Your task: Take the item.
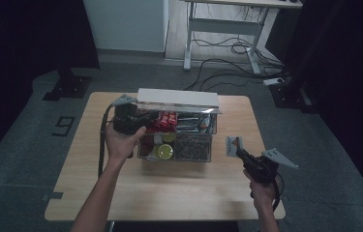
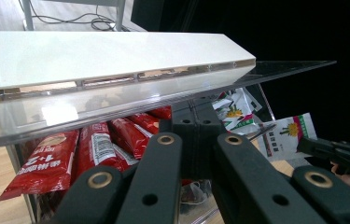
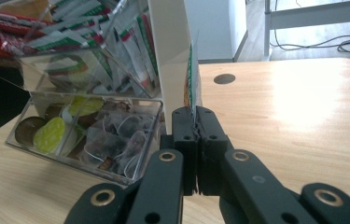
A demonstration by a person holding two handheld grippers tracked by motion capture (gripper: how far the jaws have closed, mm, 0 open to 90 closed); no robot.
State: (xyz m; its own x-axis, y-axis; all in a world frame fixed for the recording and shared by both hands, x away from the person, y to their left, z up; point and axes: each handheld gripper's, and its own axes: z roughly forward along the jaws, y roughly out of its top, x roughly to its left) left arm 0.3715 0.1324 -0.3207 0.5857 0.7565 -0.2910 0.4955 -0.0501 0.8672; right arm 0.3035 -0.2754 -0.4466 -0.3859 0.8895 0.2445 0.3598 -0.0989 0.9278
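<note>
The person's left forearm reaches up across the tabletop [image 1: 121, 193], its hand wrapped round the left gripper [image 1: 146, 117], which points level to the right over the near-left corner of the clear organizer box [image 1: 203, 155]. Its fingers are clenched together; whether they pinch anything I cannot tell. The right forearm comes up short at the near-right edge, and the right gripper [image 1: 237, 151] angles up and left with its fingers grasping a small sachet [image 1: 234, 144] upright, just right of the box and apart from it. The left gripper view shows the box's raised lid [image 2: 116, 60] tilted above those fingers, red stick packets [image 2: 60, 158] below and left of them, and the right gripper [image 2: 303, 145] with the sachet [image 2: 287, 133] far right. The right gripper view shows the sachet [image 3: 189, 79] edge-on rising straight from the fingertips, with yellow-green capsules [image 3: 51, 135] and tea bags [image 3: 116, 140] in the front compartments to their left.
</note>
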